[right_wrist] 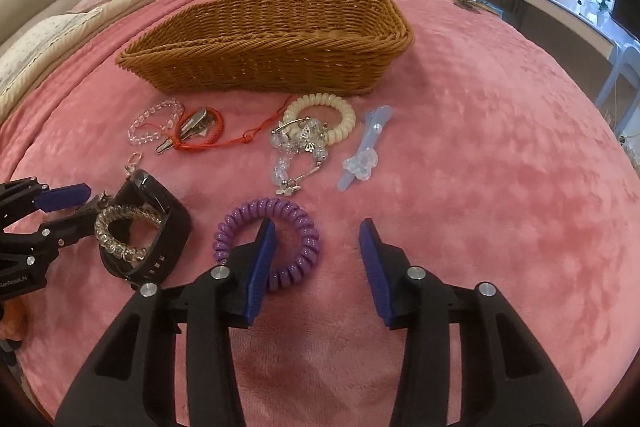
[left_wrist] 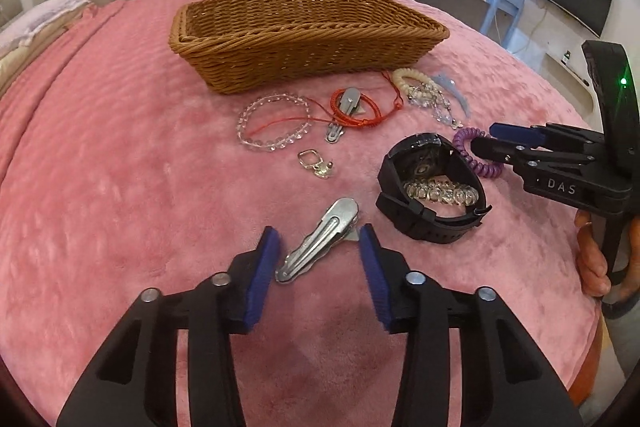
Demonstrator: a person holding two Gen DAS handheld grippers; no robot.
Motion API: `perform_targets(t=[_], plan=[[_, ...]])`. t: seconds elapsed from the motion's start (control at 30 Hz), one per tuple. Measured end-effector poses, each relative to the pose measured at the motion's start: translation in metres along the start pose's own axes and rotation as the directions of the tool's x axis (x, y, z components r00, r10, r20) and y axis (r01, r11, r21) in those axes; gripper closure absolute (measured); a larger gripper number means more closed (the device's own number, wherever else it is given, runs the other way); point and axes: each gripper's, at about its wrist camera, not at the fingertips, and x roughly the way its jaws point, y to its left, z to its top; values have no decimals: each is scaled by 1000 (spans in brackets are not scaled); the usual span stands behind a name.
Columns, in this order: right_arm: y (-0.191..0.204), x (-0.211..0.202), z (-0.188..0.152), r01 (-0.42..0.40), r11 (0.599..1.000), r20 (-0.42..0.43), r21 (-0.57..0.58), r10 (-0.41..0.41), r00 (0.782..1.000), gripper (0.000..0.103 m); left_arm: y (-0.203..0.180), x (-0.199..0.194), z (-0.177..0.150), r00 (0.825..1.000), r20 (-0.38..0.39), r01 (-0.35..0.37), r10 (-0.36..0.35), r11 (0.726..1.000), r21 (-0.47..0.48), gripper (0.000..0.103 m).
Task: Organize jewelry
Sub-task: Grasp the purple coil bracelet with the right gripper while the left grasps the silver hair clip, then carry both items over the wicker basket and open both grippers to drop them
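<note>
Right under our left hand-held gripper, spread wide, lies a slick metal hair clip on the plush pink bed — we'd close across its narrow middle so it can't skate. Our right hand-held gripper, also spread and holding nothing, has one finger inside the purple coil tie. Further back, the woven wicker basket looks bare — everything's outside it.

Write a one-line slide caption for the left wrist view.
Open left gripper straddles a silver hair clip on the pink blanket, wicker basket beyond.
</note>
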Motion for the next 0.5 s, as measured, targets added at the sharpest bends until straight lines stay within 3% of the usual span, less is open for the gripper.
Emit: perform_targets(t=[0.07, 0.13, 0.2, 0.5], plan=[[2, 0, -1, -3, 1000, 1, -7, 3, 1000, 72, -2, -1, -1, 1000, 1, -9, 9, 1000, 1, 70], [4, 0, -2, -4, 1000, 3, -19, 4, 1000, 79, -4, -1, -2, 1000, -3, -16, 16, 1000, -9, 89], [9, -2, -4, -1, 999, 11, -42, 2, 1000, 89, -4, -4, -3, 1000, -2, -14, 14, 999, -37, 91], [13, -17, -6, 0, 998, 71, -63, 5, 997, 92, 1, -22, -8, 996, 85, -29, 41, 989, -142, 91]])
